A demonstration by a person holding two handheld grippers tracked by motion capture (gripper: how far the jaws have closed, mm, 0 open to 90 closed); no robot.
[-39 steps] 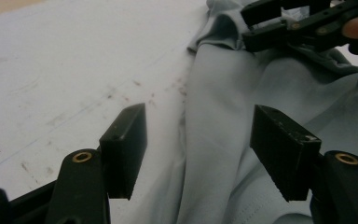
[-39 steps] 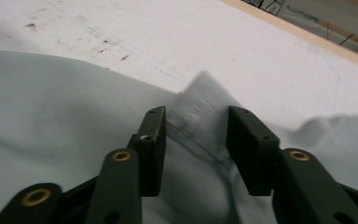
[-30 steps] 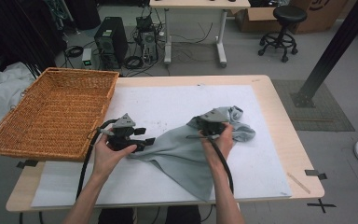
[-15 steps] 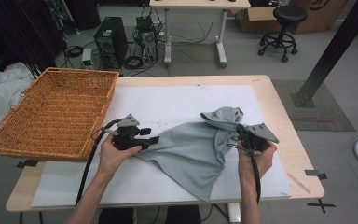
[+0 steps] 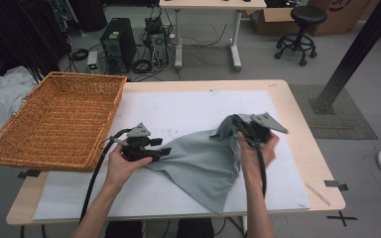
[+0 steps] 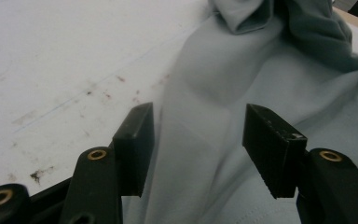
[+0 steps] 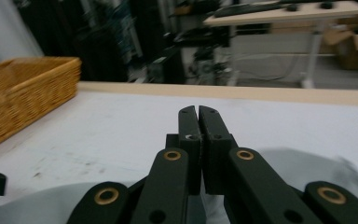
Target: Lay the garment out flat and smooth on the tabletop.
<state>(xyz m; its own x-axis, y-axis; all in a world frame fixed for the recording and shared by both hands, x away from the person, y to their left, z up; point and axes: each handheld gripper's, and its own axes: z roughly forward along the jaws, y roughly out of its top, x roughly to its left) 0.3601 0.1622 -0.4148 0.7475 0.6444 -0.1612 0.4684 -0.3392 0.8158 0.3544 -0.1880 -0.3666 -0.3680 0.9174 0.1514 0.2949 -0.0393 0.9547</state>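
Note:
A grey cloth (image 5: 203, 161) lies spread on the white mat, and its right part is drawn up off the table. My right gripper (image 5: 240, 123) is shut on that raised part, with its jaws (image 7: 198, 112) pressed together and cloth hanging below them. At the cloth's left edge my left gripper (image 5: 166, 151) rests low and points right. Its jaws have just been closing and stand apart (image 6: 198, 135), with a fold of the grey cloth (image 6: 223, 93) lying between them, not pinched.
A wicker basket (image 5: 54, 124) sits on the table's left side and reaches the left edge of the right gripper view (image 7: 23, 88). The white mat (image 5: 178, 109) covers most of the tabletop. Beyond the table stand a desk (image 5: 208, 5), a stool (image 5: 302, 20) and a computer tower (image 5: 116, 39).
My right gripper swung out to the right with the cloth, then came back left and rose, pulling the cloth's right part up. The left hand has stayed in place.

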